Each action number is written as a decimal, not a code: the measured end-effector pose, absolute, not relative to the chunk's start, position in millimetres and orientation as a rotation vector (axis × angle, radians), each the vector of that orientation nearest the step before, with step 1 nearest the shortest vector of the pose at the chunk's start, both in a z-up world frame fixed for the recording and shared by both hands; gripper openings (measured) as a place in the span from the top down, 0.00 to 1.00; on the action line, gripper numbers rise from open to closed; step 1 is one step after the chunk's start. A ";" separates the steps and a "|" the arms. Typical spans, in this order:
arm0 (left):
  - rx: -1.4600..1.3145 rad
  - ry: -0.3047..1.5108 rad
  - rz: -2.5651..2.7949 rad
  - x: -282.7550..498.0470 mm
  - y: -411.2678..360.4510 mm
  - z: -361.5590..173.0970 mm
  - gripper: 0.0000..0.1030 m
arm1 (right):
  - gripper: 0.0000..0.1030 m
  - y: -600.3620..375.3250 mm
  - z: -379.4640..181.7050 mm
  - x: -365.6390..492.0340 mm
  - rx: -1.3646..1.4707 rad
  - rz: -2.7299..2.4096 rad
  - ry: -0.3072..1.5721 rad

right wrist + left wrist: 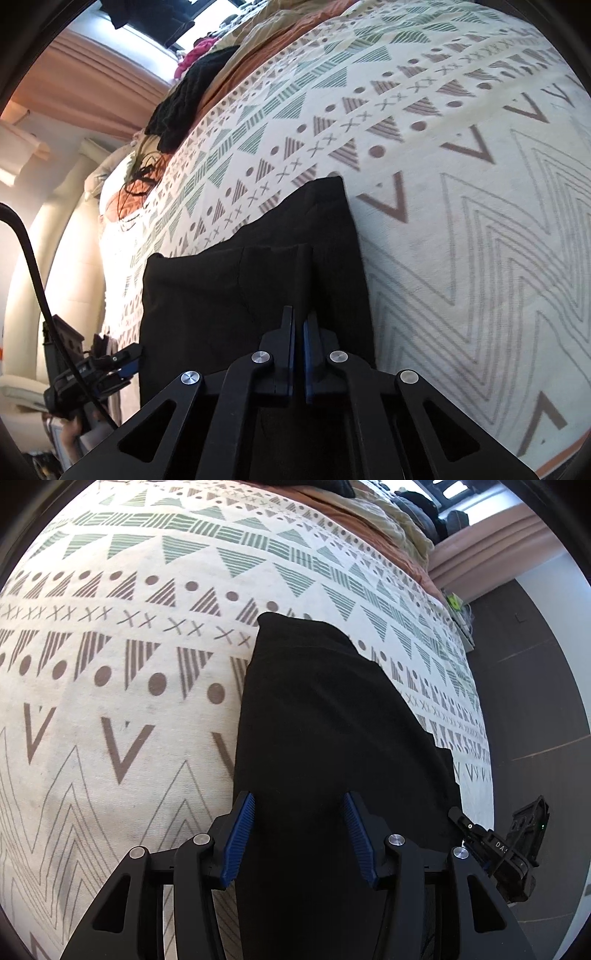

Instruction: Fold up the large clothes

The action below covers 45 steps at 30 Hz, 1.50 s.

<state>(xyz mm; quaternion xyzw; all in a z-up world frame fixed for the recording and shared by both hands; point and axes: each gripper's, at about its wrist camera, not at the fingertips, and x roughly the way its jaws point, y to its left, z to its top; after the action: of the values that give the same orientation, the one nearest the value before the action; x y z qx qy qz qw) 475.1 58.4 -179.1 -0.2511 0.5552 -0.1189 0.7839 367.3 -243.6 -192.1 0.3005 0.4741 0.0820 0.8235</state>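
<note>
Folding midway: black garment (332,709) doubled lower centre on bed (110,686); right gripper (299,325) jaws closed, grip unclear; left gripper (299,812) jaws half-open, empty.

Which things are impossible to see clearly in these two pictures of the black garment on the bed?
- Black garment, left wrist view: near end cut off by the bottom edge and the left gripper.
- Right wrist view: whether the shut right gripper pinches cloth; black on black hides it.
- Garment type: folds hide its shape.
- Clothes pile: too small.

Black tongs (299,810), blue ribbed pads (242,836), silver round screws (4 per view), black cable (37,280).
</note>
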 end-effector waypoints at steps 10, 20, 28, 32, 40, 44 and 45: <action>-0.589 1.201 -0.227 473.8 70.0 -184.8 0.50 | 0.49 -259.4 -180.1 361.3 0.624 0.178 1.022; -0.598 1.199 -0.214 475.6 77.6 -190.1 0.50 | 0.32 -272.1 -217.3 376.6 0.688 0.366 1.146; -0.598 1.202 -0.204 480.5 75.3 -193.6 0.50 | 0.32 -246.3 -236.1 414.6 0.713 0.511 1.185; -0.604 1.204 -0.203 481.4 71.4 -198.5 0.49 | 0.35 -236.9 -235.8 425.6 0.694 0.546 1.198; -0.578 1.182 -0.177 479.5 57.8 -202.1 0.51 | 0.70 -232.1 -238.6 428.2 0.689 0.530 1.205; -0.537 1.152 -0.173 474.7 52.3 -193.5 0.63 | 0.83 -222.6 -213.7 415.9 0.585 0.464 1.129; -0.531 1.145 -0.173 473.5 51.6 -191.0 0.66 | 0.83 -219.7 -206.0 411.9 0.566 0.453 1.109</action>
<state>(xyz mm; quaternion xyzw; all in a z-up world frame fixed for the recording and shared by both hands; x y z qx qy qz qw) 473.5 51.6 -191.0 -0.2480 0.5347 -0.0807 0.8038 411.9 -219.7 -206.0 0.2626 0.5149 0.2102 0.7885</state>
